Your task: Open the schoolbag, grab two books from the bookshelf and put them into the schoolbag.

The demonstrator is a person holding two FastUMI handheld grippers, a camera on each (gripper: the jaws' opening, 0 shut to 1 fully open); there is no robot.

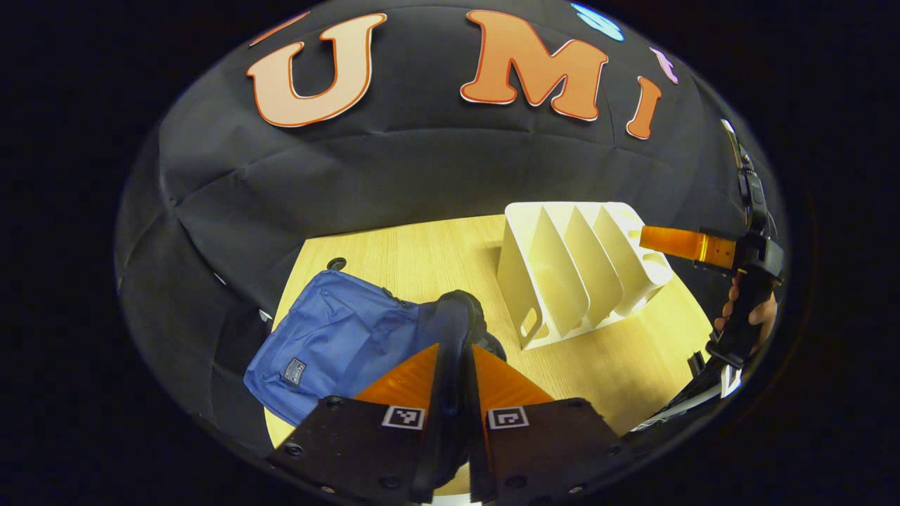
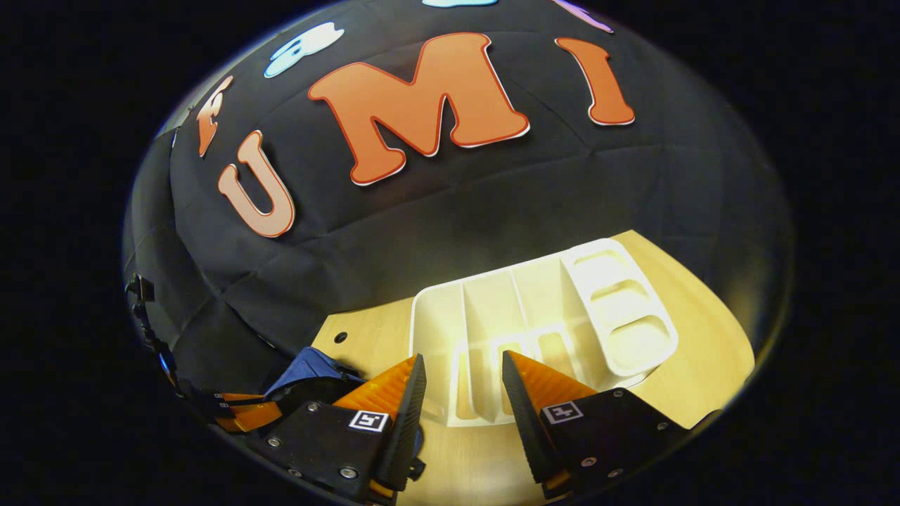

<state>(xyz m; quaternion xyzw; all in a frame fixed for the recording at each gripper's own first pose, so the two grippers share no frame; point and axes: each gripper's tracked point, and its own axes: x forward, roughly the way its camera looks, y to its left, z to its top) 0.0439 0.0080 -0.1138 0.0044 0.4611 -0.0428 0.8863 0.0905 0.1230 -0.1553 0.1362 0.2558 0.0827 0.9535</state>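
The blue schoolbag (image 1: 330, 337) lies on the wooden table at the left. My left gripper (image 1: 455, 346) is shut on the bag's dark rim, which is pulled up between its fingers. The white bookshelf (image 1: 576, 274) stands to the right of the bag, and its slots look empty. In the right gripper view my right gripper (image 2: 462, 357) hangs open just above the bookshelf (image 2: 534, 316), with nothing between its fingers. The left gripper view has that right gripper (image 1: 650, 239) at the shelf's far right end, held by a hand (image 1: 756, 313). A corner of the bag (image 2: 309, 369) and the left gripper (image 2: 242, 413) lie low on the left.
The light wooden table (image 1: 422, 253) has a small round hole (image 1: 336, 263) near its back left corner. The black cloth wall stands close behind the table. Bare tabletop lies in front of the bookshelf (image 1: 633, 365).
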